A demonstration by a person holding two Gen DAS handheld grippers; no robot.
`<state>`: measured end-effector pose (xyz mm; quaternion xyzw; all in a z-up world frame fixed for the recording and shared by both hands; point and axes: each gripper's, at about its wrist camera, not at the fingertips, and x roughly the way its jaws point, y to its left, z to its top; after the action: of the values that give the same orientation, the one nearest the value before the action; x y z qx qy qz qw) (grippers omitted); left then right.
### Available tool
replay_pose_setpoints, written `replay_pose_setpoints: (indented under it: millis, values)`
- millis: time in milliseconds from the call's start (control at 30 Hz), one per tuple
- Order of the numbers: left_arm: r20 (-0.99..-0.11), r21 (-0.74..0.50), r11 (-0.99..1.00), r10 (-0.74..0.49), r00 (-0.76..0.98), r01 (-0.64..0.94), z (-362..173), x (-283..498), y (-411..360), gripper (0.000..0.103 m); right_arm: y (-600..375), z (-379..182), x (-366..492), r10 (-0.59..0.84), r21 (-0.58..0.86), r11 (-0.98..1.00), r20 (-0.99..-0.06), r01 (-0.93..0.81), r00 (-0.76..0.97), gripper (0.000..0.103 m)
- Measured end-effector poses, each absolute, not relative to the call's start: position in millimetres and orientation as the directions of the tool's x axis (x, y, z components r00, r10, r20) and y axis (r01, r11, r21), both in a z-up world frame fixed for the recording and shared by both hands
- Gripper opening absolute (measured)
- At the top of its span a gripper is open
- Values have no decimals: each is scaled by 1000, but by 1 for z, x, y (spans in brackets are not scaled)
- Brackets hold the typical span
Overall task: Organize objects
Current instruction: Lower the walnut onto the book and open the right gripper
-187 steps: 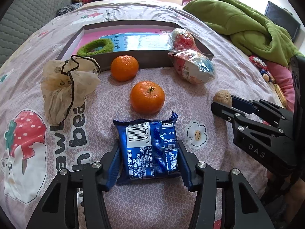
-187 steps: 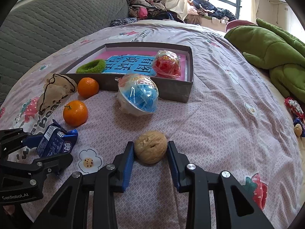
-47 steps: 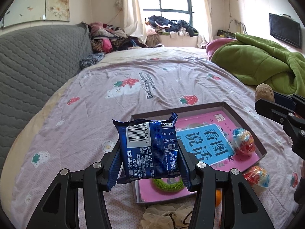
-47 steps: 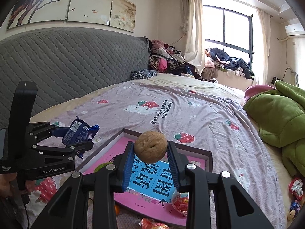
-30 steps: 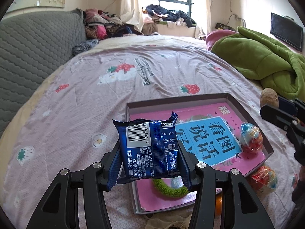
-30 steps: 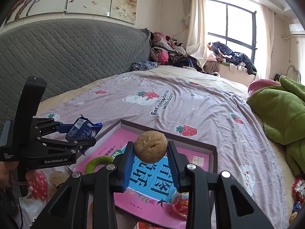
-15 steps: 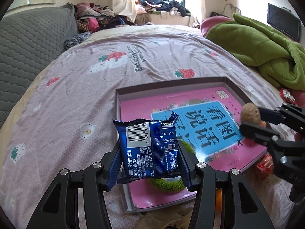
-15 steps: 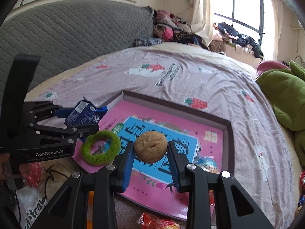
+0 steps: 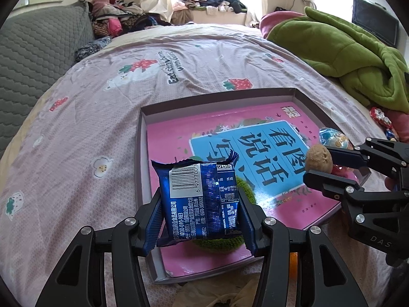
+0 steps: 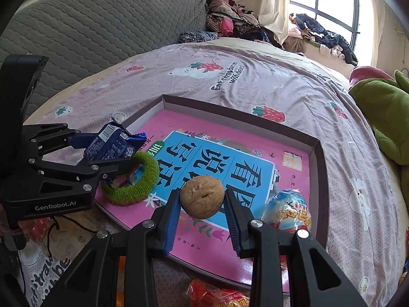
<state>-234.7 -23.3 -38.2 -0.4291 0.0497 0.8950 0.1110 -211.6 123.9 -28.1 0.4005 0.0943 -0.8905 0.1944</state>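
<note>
My left gripper (image 9: 202, 204) is shut on a blue snack packet (image 9: 202, 199) and holds it above the near left corner of a shallow grey box (image 9: 139, 158) lined with a pink and blue book. My right gripper (image 10: 202, 204) is shut on a brown walnut (image 10: 202, 196) above the box's near middle. A green knitted ring (image 10: 133, 190) lies in the box under the packet, which also shows in the right wrist view (image 10: 110, 145). The walnut also shows in the left wrist view (image 9: 319, 158). A blue wrapped toy egg (image 10: 287, 213) lies in the box's near right corner.
The box (image 10: 317, 158) sits on a pink strawberry-print bedspread (image 9: 89, 117). A red wrapped sweet (image 10: 217, 294) and a cream drawstring pouch (image 10: 64, 232) lie in front of the box. A green blanket (image 9: 345, 58) lies at the right. A grey quilted headboard (image 10: 102, 25) stands at the left.
Both grippers have moved forward and lower over the box with their loads. The box and the green ring look larger and closer.
</note>
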Motion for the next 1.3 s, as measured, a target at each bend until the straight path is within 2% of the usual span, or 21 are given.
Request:
replay_pose_setpoints:
  millis: [633, 1300]
  values:
    - [-797, -16, -970, 159, -583, -243, -47, -236, -21, 54, 121, -47, -218, -222, -35, -908, -804, 417, -551, 35]
    - [-806, -17, -969, 158, -570, -245, -48, -235, -19, 54, 120, -50, -217, -198, -51, -909, -819, 413, -538, 35]
